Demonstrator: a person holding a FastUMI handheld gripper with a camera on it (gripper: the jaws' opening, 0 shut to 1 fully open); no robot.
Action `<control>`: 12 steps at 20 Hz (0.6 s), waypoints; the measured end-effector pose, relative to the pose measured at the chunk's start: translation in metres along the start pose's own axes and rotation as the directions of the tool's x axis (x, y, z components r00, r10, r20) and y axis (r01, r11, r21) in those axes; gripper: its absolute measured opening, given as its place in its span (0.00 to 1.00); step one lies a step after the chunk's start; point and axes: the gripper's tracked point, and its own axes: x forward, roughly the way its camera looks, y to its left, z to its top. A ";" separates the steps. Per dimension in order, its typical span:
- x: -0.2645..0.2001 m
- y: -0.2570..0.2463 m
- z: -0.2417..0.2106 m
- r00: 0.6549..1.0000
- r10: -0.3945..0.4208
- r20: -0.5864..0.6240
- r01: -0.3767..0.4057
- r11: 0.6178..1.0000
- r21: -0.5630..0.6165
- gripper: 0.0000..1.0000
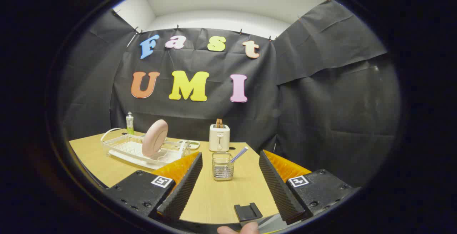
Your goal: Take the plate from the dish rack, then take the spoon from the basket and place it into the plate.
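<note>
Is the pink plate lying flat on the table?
No, the pink plate stands tilted on its edge in the dish rack, beyond the open gripper.

spoon [240,154] — bowl hidden inside basket [222,166]; dish rack [142,148] — far side behind plate [154,138]

Bare table [217,198] is seen between the spread fingers of the gripper [230,162]. The way ahead is blocked by the wire basket [222,167], with the toaster [219,138] beyond and the dish rack [142,149] alongside.
</note>
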 end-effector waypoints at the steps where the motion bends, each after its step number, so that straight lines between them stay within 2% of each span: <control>1: 0.000 0.000 -0.001 1.000 0.000 -0.002 0.000 1.000 -0.001 1.00; 12: 0.000 -0.001 -0.004 1.000 -0.007 -0.010 0.007 1.000 0.000 1.00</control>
